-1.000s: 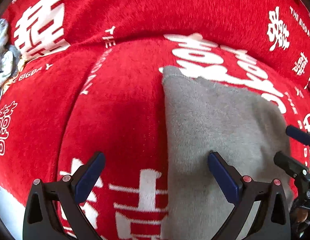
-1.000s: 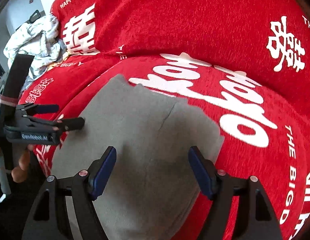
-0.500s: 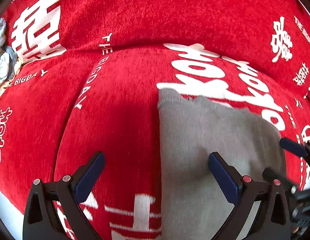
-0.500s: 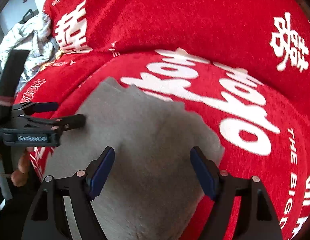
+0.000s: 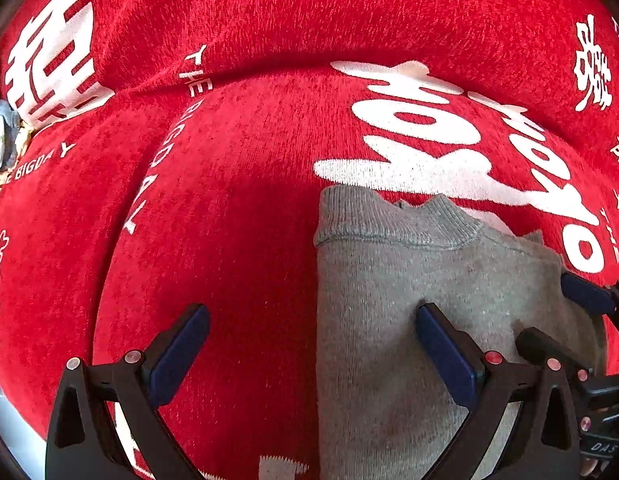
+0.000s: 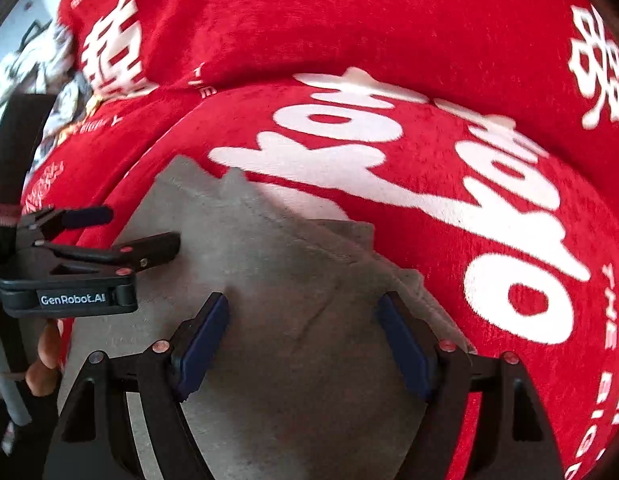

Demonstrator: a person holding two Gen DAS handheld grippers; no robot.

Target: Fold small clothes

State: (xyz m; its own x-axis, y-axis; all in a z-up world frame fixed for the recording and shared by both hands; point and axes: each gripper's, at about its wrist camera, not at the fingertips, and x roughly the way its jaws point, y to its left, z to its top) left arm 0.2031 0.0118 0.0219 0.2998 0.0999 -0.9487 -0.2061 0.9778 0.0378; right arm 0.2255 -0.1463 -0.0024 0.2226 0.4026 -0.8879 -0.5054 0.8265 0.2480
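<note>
as both point steeply down, fingers (image 6: 205, 340) splayed over grey garment (image 6: 293, 320)

A red plush cover (image 5: 237, 240) printed with white characters and English lettering fills nearly everything, draped over 2 cushioned surfaces that meet at a crease. At its far left edge lies a crumpled pale cloth (image 6: 25, 68). Behind that, a strip of light wall (image 6: 21, 12) shows, brightly lit.
</note>
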